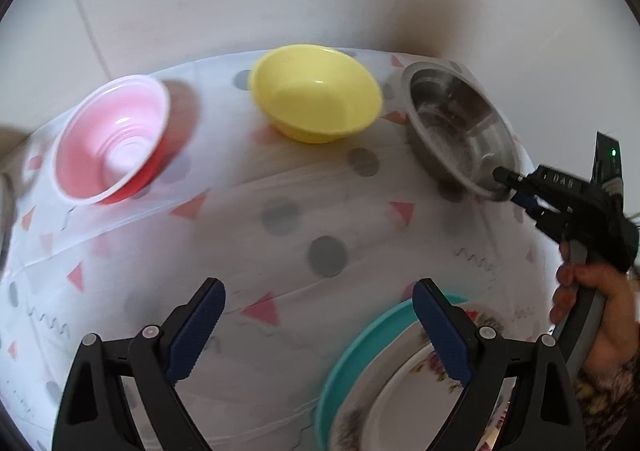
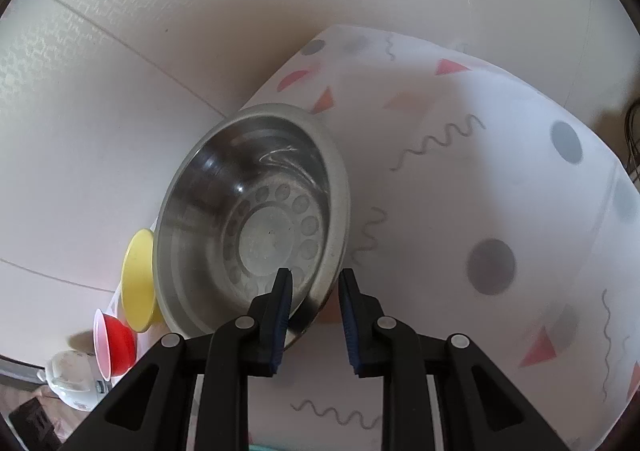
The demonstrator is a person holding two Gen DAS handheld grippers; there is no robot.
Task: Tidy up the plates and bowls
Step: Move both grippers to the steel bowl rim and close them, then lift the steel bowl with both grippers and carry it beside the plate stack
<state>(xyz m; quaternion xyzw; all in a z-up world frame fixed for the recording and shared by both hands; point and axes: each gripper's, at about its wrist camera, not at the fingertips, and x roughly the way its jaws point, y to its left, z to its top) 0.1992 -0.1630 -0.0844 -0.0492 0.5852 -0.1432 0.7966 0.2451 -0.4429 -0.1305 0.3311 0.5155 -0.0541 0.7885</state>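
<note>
Three bowls stand in a row at the far side of the patterned tablecloth (image 1: 288,179): a red bowl (image 1: 112,139) with a white inside, a yellow bowl (image 1: 316,95) and a steel bowl (image 1: 452,119). My right gripper (image 2: 316,273) straddles the near rim of the steel bowl (image 2: 256,211), one finger inside and one outside, with a small gap showing at the outer pad. My left gripper (image 1: 318,285) hangs open over the cloth with nothing between its fingers. Its right finger is above a stack of a teal plate (image 1: 344,355), a flowered plate (image 1: 374,375) and a white plate (image 1: 400,411).
The bowls sit close to the table's far edge, with a pale wall behind. A person's hand (image 1: 588,311) holds the right gripper (image 1: 506,179) at the right. A white teapot-like piece (image 2: 68,383) sits beyond the red bowl (image 2: 116,347) and yellow bowl (image 2: 138,283).
</note>
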